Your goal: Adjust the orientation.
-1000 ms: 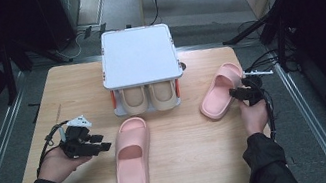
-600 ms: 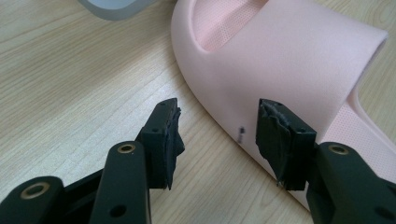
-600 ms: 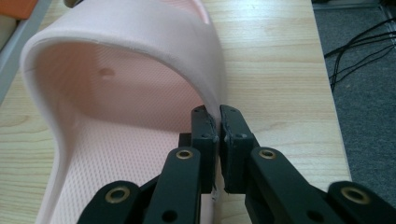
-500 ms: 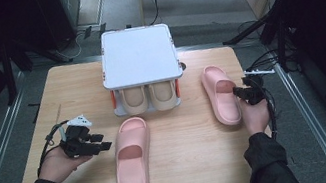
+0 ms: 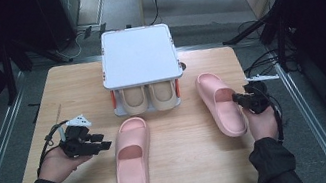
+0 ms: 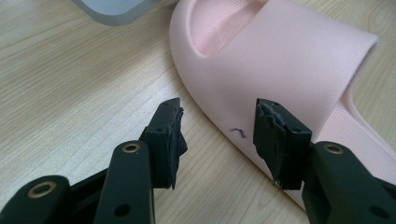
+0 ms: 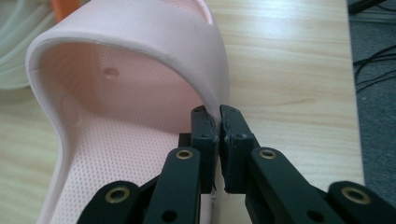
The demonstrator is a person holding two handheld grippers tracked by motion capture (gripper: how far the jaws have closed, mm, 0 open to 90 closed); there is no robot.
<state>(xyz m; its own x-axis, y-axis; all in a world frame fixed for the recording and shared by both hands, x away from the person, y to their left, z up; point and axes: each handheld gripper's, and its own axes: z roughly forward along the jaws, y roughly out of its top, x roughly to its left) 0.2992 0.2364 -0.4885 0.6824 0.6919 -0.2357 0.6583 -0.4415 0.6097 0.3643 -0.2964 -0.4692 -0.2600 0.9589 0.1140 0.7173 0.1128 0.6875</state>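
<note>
Two pink foam slide sandals on a wooden table, one pinched by the right gripper.

High view: the right gripper (image 5: 246, 99) clamps the strap edge of the right-hand pink foam slide sandal (image 5: 219, 103) near the light wooden table's (image 5: 74, 87) right edge; the left gripper (image 5: 90, 144), jaws apart, sits near the left edge beside the other pink foam slide sandal (image 5: 133, 157), close to the front edge. A white-topped shoe rack (image 5: 138, 55) holding beige slippers (image 5: 148, 98) stands at the back edge.
Left gripper view: its jaws, lately narrowing a little, stand wide with the sandal's (image 6: 280, 65) side between them, unpressed.
Right gripper view: the jaws are closed tight on the thin strap edge of the sandal (image 7: 135, 93).
</note>
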